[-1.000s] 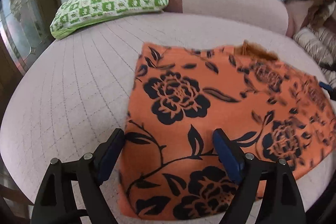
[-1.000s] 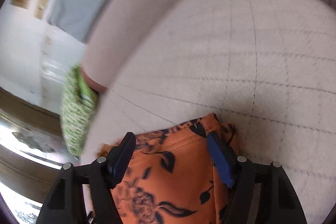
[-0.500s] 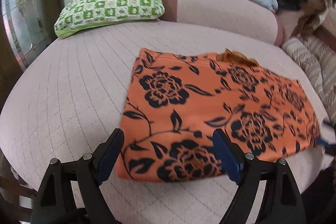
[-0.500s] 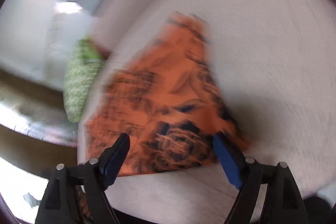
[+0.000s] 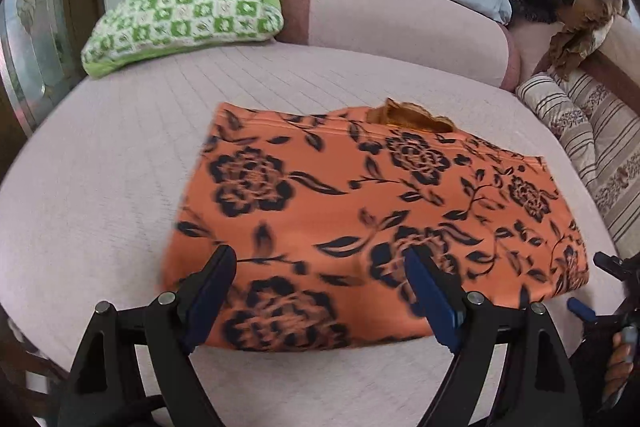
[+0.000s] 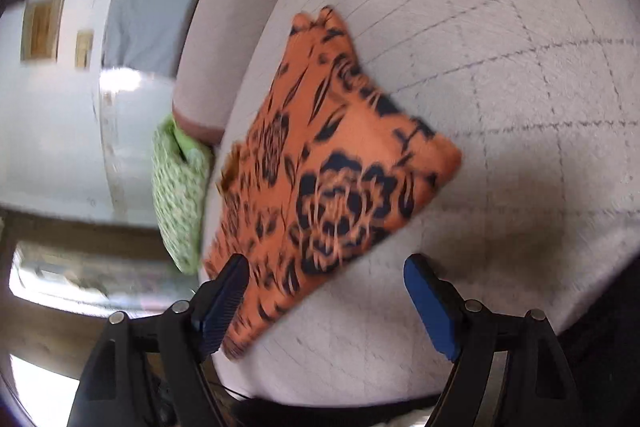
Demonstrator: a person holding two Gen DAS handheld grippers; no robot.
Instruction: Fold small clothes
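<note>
Right tool (image 6: 324, 301) now off garment (image 6: 320, 163).

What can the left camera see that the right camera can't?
Only the left wrist view shows the striped cushion, the brown furry bundle, and the right gripper at its edge. Only the right wrist view shows the small yellow frames on the wall. Both show the orange flowered cloth lying folded on the bed, the green checked pillow and open fingers.

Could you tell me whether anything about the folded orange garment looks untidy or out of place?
Mostly neat, but along the far edge of the orange floral garment a brownish bit of fabric pokes out, breaking the straight fold line. Both grippers are open and clear.
</note>
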